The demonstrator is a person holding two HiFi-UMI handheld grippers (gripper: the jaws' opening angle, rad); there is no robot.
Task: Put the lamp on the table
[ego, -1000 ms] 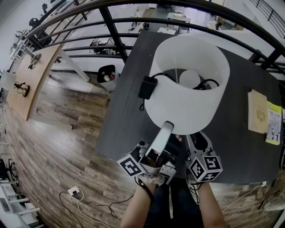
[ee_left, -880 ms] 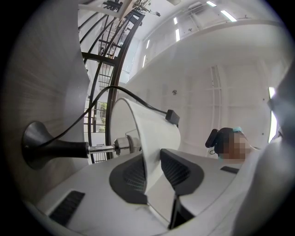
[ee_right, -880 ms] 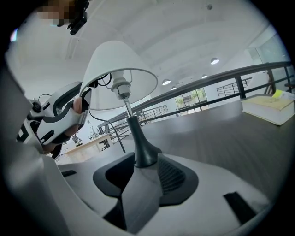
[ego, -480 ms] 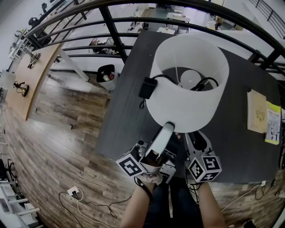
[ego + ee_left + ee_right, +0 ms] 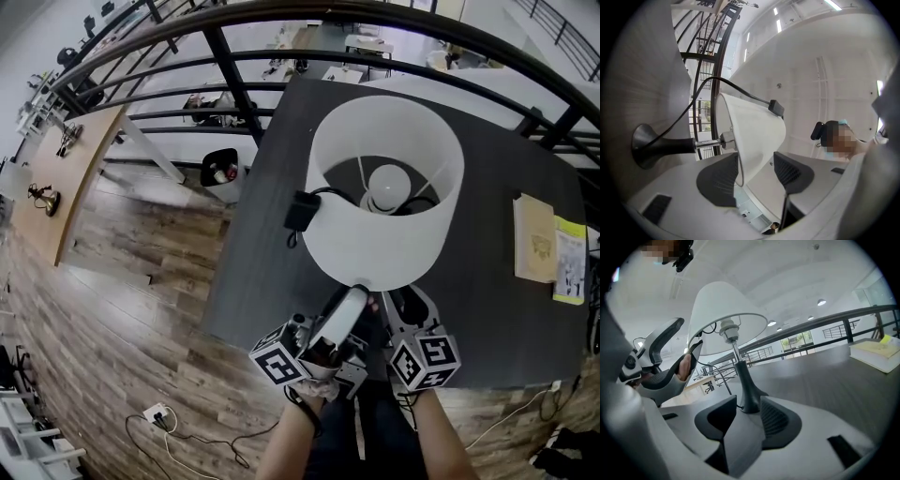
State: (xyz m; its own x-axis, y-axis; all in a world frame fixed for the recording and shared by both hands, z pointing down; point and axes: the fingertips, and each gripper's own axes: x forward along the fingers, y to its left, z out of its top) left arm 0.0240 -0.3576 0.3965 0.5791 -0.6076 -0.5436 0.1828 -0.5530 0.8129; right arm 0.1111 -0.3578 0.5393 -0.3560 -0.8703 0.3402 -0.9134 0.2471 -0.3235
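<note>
Now the left tool point(image 5: 757, 169) is shown with its jaws just opened wide; the rim of the shade point(image 5: 754, 133) lies between them, not clamped. The lamp point(image 5: 384, 211) is viewed more squarely from above than a second ago and is stood upright on the dark surface point(image 5: 272, 272). The right tool point(image 5: 746, 414) is held open, with the foot point(image 5: 748, 399) at its tips, unpressed. Small items are held in a black bin point(image 5: 219, 169) on the floor.
</note>
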